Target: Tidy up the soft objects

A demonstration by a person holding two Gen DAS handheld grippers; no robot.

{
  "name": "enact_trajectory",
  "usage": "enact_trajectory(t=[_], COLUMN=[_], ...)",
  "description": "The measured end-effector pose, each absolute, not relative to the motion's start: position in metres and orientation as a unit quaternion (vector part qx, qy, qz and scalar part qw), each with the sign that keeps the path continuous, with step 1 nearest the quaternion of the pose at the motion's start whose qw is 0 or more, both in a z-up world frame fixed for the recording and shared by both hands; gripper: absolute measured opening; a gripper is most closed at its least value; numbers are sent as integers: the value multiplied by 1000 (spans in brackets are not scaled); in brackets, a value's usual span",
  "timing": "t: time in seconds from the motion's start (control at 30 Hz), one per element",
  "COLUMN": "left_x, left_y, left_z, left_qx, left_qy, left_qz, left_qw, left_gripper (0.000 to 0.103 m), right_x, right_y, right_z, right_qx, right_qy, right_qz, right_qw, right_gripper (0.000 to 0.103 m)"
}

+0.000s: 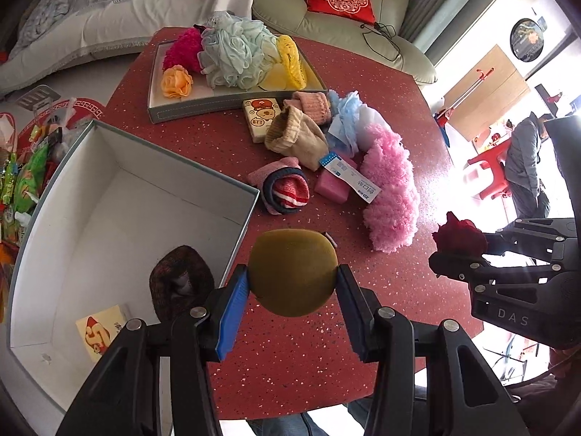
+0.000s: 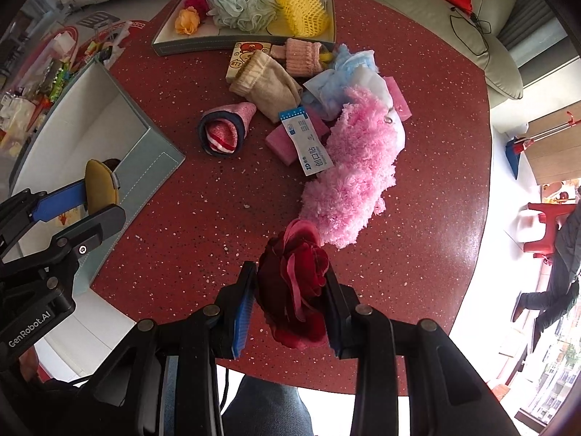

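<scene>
My left gripper (image 1: 293, 283) is clamped on an olive-green puff (image 1: 292, 272) — round, felt-like and matte, squeezed between the blue pads above the red speckled table (image 1: 417, 83), just beside the open grey box (image 1: 232, 254). My right gripper (image 2: 290, 305) is closed on a dark red fabric rose (image 2: 296, 287), its velvety petals folded with a paler pink edge (the pads dent it on both sides). Just beyond the rose lies a fluffy pink duster (image 2: 357, 178), then a loose heap of socks (image 2: 268, 83). Farther off, a shallow tray (image 2: 159, 45) holds a pale blue bath pouf (image 2: 239, 1).
</scene>
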State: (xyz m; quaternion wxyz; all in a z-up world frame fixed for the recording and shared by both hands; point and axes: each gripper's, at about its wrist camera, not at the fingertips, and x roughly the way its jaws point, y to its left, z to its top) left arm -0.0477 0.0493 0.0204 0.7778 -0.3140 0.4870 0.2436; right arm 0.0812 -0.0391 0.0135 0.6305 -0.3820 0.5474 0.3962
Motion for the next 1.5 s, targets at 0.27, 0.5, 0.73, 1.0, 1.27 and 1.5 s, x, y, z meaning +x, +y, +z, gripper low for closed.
enact_trajectory(t=[0.27,0.5,0.73,1.0,1.27,1.5], left_x=[-55,-67,-86,-115,-156,-194], left_y=[54,60,71,82,91,101], left_z=[21,21,20,19,16,8], left_qx=[-319,-328,-350,-372,-393,-409], left_qy=[481,471,458,441,431,434], left_qz=[249,261,282,318,366,418], left_qw=[778,776,767,752,725,686], left_gripper=[50,50,50,50,50,50], right_x=[79,76,69,56,36,5], right_y=[-37,-34,-25,-8,13,41], right_z=[18,21,27,33,32,26], right_qx=[-384,-385,-390,-400,-410,-422], right_qy=[542,541,531,517,508,502], right_qz=[400,401,412,430,457,493], right_qw=[631,631,629,623,605,571], right_gripper=[38,38,38,38,38,38])
